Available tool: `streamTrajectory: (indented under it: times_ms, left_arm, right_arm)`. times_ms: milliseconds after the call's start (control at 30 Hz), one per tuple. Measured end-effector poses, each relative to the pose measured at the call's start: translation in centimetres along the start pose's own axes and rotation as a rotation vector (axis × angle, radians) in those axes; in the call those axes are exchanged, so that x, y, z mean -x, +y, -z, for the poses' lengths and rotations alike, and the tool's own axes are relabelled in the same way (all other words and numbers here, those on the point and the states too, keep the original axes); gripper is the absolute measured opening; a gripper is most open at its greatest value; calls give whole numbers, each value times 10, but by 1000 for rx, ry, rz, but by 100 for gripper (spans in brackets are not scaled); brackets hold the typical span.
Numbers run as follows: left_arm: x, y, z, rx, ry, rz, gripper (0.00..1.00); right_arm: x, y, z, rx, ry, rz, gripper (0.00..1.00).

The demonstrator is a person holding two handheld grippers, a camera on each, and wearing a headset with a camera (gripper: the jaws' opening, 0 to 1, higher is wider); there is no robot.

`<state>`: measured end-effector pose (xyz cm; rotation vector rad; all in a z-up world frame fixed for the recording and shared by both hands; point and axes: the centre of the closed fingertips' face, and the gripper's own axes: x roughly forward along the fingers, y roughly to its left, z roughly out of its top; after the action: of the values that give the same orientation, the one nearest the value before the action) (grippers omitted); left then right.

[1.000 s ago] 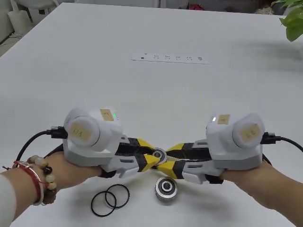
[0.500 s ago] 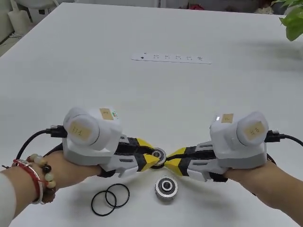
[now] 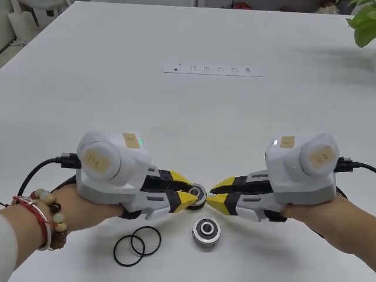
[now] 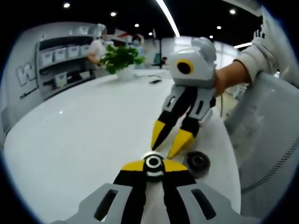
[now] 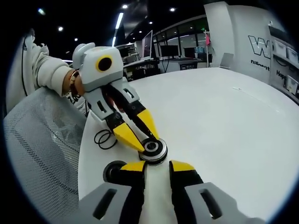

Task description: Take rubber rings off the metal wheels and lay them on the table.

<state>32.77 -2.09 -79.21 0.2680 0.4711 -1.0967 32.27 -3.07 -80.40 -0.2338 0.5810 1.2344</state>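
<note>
A small metal wheel (image 3: pixel 197 191) is held just above the table, and my left gripper (image 3: pixel 193 197) is shut on it. From the right, my right gripper (image 3: pixel 213 197) points at that wheel, its yellow tips a short way off and slightly apart, with nothing visible between them. In the right gripper view the held wheel (image 5: pixel 154 149) sits just beyond my open right gripper (image 5: pixel 157 167). A second wheel (image 3: pixel 206 230) with a dark rim lies on the table below the tips. Two black rubber rings (image 3: pixel 136 247) lie overlapping at the front left.
A white power strip (image 3: pixel 212 70) lies across the far middle of the white table (image 3: pixel 176 117). Green plant leaves (image 3: pixel 364 20) hang over the far right corner. Black cables trail from both grippers. The table's front edge is close behind the wheels.
My right gripper has drawn back to the right, so its tips no longer overlap the held wheel. The left gripper still holds the wheel in the same place.
</note>
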Motion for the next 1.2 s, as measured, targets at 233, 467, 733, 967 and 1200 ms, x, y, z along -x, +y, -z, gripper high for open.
streamTrajectory:
  times_ms: [233, 467, 733, 967, 1200]
  left_arm:
    - [0, 1, 0, 8, -18, 9, 13]
    - [-1, 3, -1, 16, -36, 8, 13]
    - [-1, 3, -1, 16, -36, 8, 13]
    - [0, 5, -1, 19, -31, -6, 13]
    - [0, 3, 0, 17, -31, 0, 13]
  right_arm:
    - [-12, 4, -6, 43, -14, -20, 25]
    - [-17, 2, -12, 60, -26, -38, 26]
    - [-11, 2, -9, 48, -29, -54, 23]
    - [-4, 0, -1, 68, 6, -58, 6]
    - [-4, -3, -2, 56, 9, -28, 0]
